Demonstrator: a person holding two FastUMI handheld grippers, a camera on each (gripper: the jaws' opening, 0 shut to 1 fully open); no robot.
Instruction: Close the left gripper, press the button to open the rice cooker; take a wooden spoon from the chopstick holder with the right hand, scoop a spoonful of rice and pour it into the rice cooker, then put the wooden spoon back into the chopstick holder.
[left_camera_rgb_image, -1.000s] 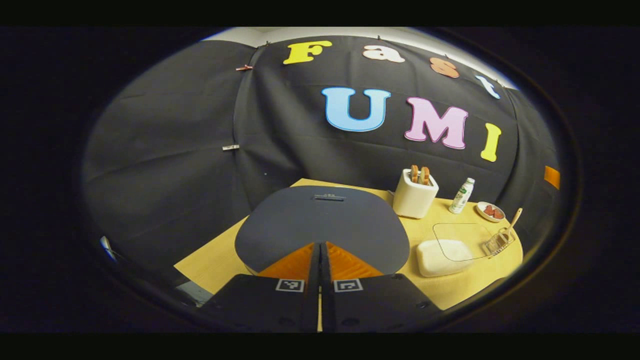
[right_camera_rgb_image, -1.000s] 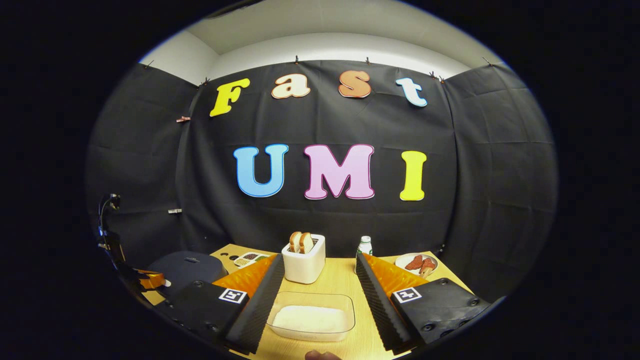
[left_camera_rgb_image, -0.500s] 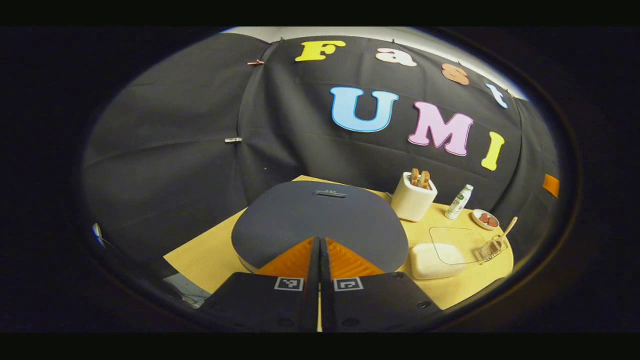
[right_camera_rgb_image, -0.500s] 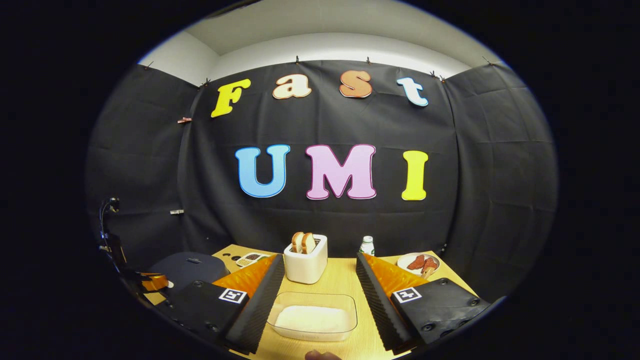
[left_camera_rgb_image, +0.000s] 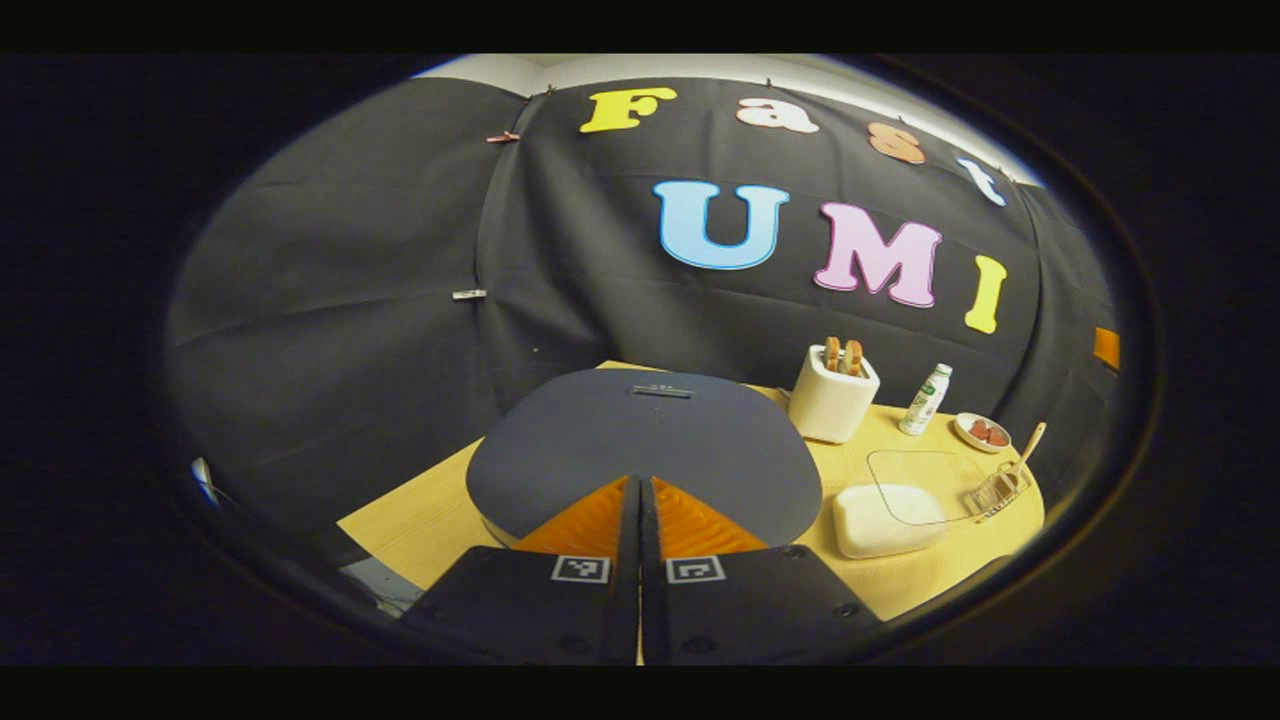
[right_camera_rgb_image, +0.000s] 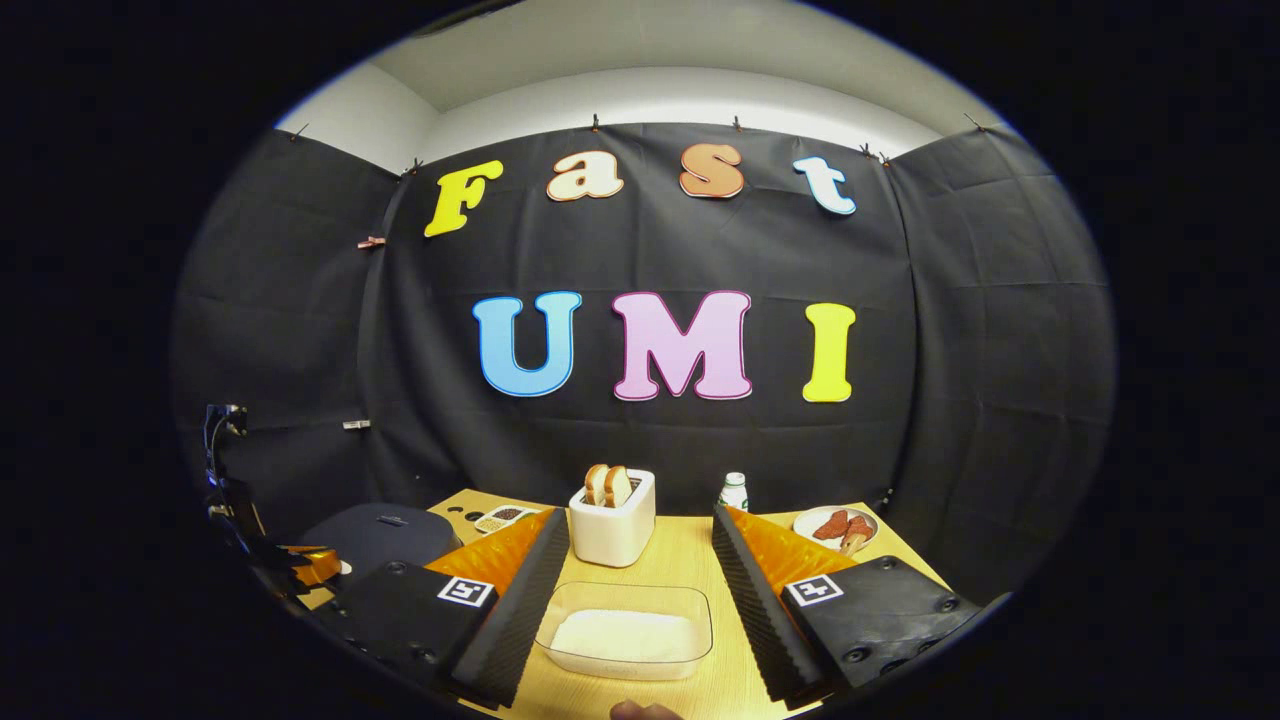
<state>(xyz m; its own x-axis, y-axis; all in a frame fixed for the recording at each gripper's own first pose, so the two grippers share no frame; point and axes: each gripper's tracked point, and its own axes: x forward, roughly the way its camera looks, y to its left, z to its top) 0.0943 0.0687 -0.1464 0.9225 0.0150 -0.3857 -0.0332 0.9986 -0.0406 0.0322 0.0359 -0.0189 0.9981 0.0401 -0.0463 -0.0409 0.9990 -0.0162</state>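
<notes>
Dark round-lidded rice cooker sits closed on the light wooden desk, left gripper pinched together at its near edge; right gripper gapes wide above the clear rice tub.

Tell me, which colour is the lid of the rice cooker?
Dark grey-blue; the rice cooker lid shows best in the left gripper view.

Dim booth, light falling from overhead: the wooden table glows warm while the black cloth soaks up nearly everything. In the right gripper view a pale strip of ceiling at the top is the brightest area. Fisheye bending curves both views hard toward the edges. The left gripper view looks softer and darker, its lower left murky.
</notes>
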